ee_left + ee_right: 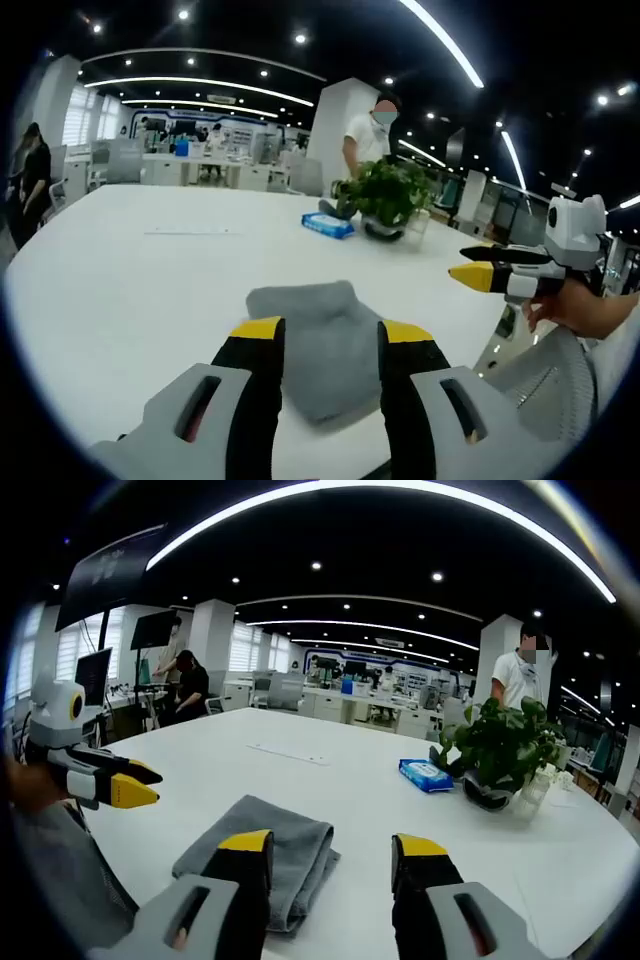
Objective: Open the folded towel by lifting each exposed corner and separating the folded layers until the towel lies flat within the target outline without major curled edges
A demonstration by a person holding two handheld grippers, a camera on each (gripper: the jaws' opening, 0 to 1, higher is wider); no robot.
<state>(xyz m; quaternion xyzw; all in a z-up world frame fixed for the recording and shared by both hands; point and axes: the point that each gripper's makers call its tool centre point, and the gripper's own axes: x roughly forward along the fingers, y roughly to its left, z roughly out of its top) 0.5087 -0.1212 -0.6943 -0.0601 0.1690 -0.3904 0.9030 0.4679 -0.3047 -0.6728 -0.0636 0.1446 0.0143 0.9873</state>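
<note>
Grey folded towel lies untouched, both grippers spread above it.

Yellow-tipped left gripper hovers with jaws apart, the grey folded cloth towel lying straight ahead between and beyond its tips on the white desk. The right gripper is likewise parted and holds nothing; from it the towel sits toward its left jaw, long axis running away from the camera. By my reading, the left gripper is better centred for the first corner lift.
</note>
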